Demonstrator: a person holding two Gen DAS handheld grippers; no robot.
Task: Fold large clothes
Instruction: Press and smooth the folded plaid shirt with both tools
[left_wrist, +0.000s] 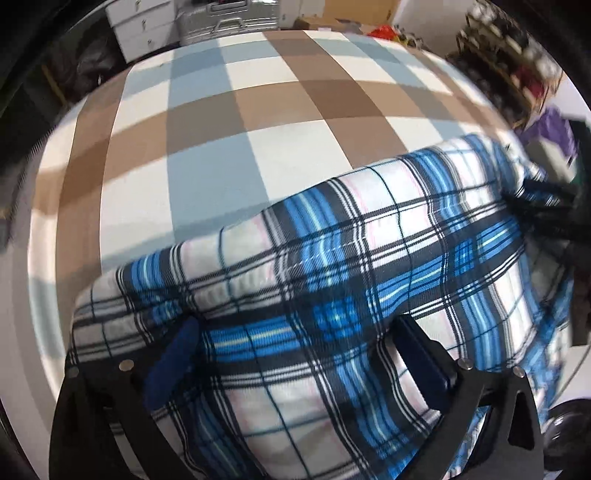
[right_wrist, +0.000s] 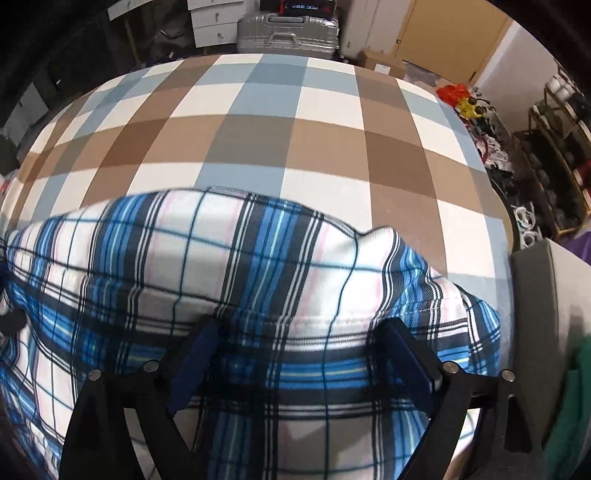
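Observation:
A blue, white and black plaid garment (left_wrist: 332, 280) lies on a checked brown, blue and white bed cover (left_wrist: 229, 122). My left gripper (left_wrist: 295, 332) is open, its fingers spread wide, with the cloth bunched between them near its left end. The right gripper shows at the right edge of the left wrist view (left_wrist: 546, 210), on the garment's far end. In the right wrist view my right gripper (right_wrist: 299, 336) is also open, fingers wide apart over the plaid garment (right_wrist: 221, 266) near its right end. The cloth fills the space between both pairs of fingers.
The checked bed cover (right_wrist: 295, 140) stretches away beyond the garment. A silver suitcase (right_wrist: 288, 33) and white drawers (right_wrist: 214, 26) stand past the far edge. Cluttered shelves (right_wrist: 554, 147) line the right side. A grey box (right_wrist: 546, 295) with green cloth (right_wrist: 576, 398) sits at right.

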